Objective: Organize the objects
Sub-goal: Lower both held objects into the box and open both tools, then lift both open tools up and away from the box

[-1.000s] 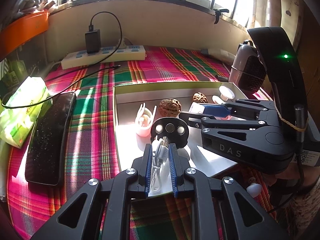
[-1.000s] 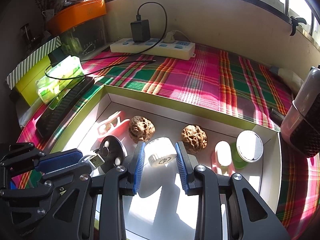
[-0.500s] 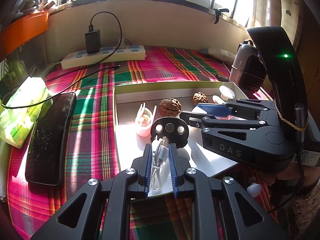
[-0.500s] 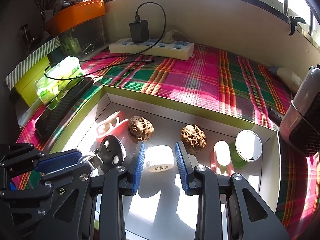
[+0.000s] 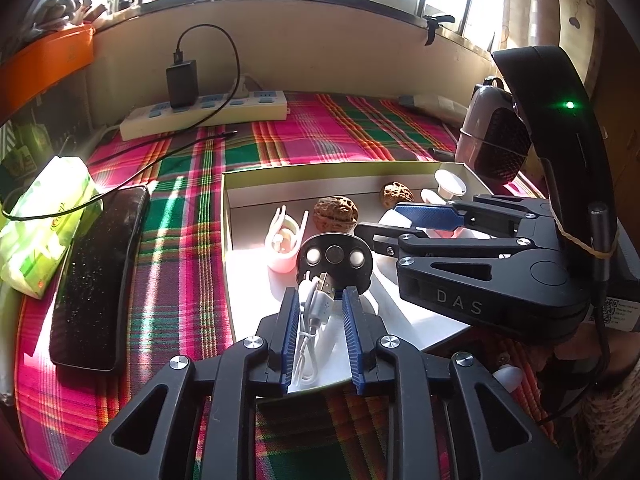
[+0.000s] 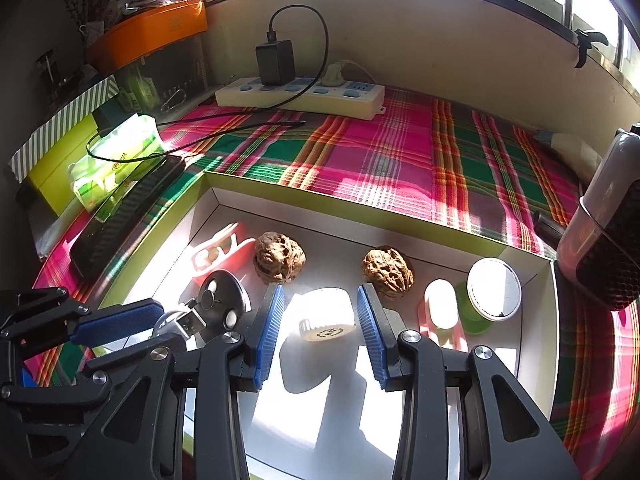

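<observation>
A white, green-rimmed tray (image 5: 228,216) (image 6: 224,196) lies on the plaid cloth. It holds two walnuts (image 6: 280,256) (image 6: 387,269), a pink clip (image 6: 218,248), a black disc (image 5: 334,258) and a white cylinder (image 6: 326,314). My left gripper (image 5: 320,294) is over the tray's near edge and its jaws are opening. A coiled white USB cable (image 5: 316,312) lies loosely between the pads. My right gripper (image 6: 320,292) is also opening. The cylinder rests on the tray floor between its blue pads with a gap on each side.
A round white lid on a green base (image 6: 494,290) and a pink-white piece (image 6: 440,306) sit in the tray's right end. Left of the tray lie a black phone (image 5: 100,276) and a green tissue pack (image 5: 44,224). A power strip (image 6: 300,96) is at the back, a grey-black appliance (image 6: 604,240) at right.
Both pairs of jaws have parted. The left pads have come off the cable and the right pads off the white cylinder. Neither hand has shifted.
</observation>
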A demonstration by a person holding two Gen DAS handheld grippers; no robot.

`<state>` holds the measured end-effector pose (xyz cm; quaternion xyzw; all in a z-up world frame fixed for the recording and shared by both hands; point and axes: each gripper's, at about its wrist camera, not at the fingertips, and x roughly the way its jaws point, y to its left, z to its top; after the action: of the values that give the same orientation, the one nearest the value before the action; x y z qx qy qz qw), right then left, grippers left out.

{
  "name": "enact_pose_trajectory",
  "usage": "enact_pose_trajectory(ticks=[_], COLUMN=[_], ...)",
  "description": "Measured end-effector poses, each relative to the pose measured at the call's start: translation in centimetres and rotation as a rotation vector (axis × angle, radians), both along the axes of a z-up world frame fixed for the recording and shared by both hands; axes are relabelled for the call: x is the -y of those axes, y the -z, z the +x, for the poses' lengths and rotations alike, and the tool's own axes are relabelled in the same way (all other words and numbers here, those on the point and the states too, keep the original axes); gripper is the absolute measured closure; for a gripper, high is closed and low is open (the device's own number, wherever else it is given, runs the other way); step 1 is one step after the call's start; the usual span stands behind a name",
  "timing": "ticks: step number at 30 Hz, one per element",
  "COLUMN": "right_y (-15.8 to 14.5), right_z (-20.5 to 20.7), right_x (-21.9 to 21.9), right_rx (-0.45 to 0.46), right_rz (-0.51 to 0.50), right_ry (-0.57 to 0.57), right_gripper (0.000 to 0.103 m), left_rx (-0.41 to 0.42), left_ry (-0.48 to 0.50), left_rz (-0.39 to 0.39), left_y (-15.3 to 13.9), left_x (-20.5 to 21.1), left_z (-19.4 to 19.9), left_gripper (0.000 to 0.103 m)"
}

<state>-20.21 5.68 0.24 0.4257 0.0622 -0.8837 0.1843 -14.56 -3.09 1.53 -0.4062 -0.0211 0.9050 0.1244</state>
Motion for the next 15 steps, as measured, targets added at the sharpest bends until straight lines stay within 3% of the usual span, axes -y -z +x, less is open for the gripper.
enact_pose_trajectory(ticks=[15], right_y=[-1.0], right_z=[1.2], right_x=[-0.5], right_rx=[-0.019], right_rz=[-0.013], right_ry=[0.016], right_gripper=[0.061], left_rx=[0.001], left_ry=[-0.018], left_rz=[-0.004], left_y=[-0.3], left_x=[0.2], left_z=[0.7], left_gripper=[0.072])
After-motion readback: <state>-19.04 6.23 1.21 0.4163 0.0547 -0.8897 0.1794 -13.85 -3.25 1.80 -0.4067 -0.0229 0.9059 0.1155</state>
